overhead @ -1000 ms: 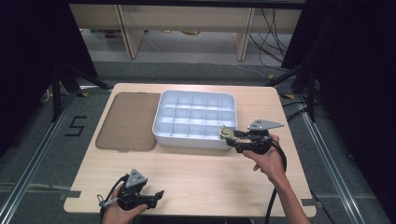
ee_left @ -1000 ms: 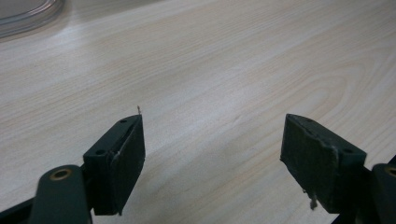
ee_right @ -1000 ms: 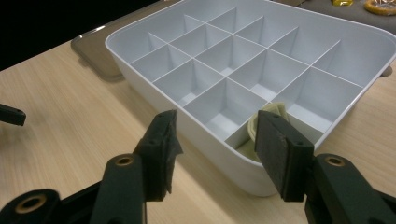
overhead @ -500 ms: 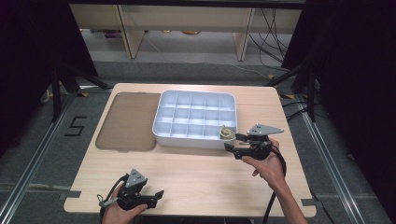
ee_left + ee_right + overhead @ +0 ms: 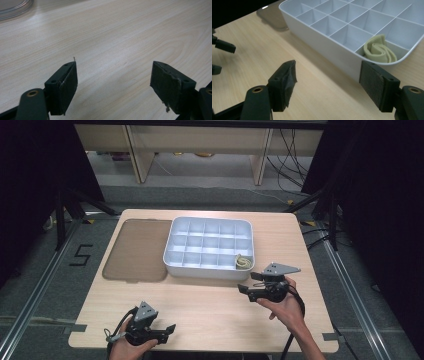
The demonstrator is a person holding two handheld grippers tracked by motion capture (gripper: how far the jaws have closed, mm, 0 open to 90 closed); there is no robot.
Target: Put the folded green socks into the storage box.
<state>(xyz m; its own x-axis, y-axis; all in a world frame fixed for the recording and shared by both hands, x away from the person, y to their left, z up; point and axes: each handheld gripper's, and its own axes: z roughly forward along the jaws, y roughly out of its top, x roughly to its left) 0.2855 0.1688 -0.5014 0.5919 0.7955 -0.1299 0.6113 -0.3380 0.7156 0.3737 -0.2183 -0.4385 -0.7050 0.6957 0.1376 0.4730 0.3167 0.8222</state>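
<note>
A white compartment tray (image 5: pixel 200 271) stands mid-table. In its near right corner cell lies a rolled beige strip (image 5: pixel 243 262), seen close in the right gripper view (image 5: pixel 378 51). My right gripper (image 5: pixel 246 282) hovers just in front of that corner of the tray (image 5: pixel 324 50). Its jaws (image 5: pixel 329 82) have just been opening and stand open with nothing between them. Near the table's front left edge my left gripper (image 5: pixel 167 330) is held low over bare wood, open and empty (image 5: pixel 113 80).
A brown translucent lid (image 5: pixel 137 250) lies flat to the left of the tray; its edge shows in both gripper views (image 5: pixel 272 15) (image 5: pixel 12 7). The tray's other cells look empty. Bare wooden tabletop (image 5: pixel 210 305) spreads between the two grippers.
My right gripper has drawn back from the tray's corner toward the person and lowered, its jaws spreading. The beige strip stays in the corner cell. The left gripper has not moved.
</note>
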